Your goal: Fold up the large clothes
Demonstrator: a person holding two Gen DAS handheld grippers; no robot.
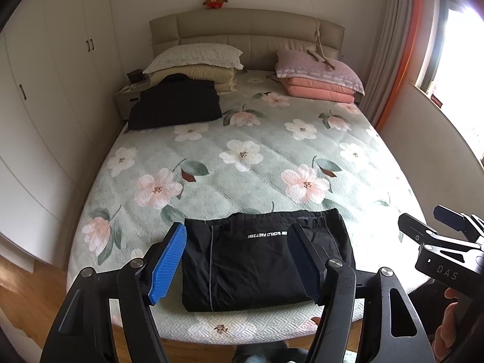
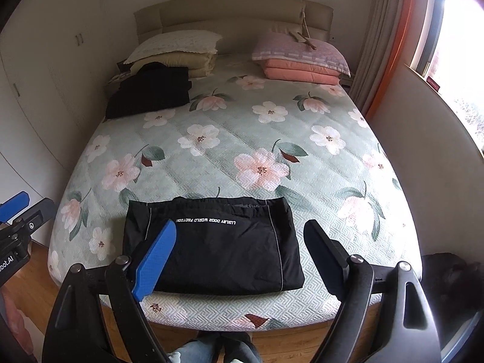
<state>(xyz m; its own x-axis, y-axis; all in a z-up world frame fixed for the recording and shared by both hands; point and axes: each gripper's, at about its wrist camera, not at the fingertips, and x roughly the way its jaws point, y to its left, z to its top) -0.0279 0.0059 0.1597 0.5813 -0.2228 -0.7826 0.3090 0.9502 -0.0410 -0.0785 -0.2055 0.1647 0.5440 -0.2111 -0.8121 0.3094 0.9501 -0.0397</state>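
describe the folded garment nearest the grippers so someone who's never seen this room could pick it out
On the bed with the green floral quilt, look at the foot edge, nearest the open left gripper and open right gripper. There lies a folded black garment with thin grey piping. Unlike the plain black folded garment near the cream pillows, it carries white lettering.

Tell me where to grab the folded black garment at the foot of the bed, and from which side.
Grip the folded black garment at its two near corners, coming from the foot of the bed: that edge lies closest, flat and square, between the open left gripper and right gripper.
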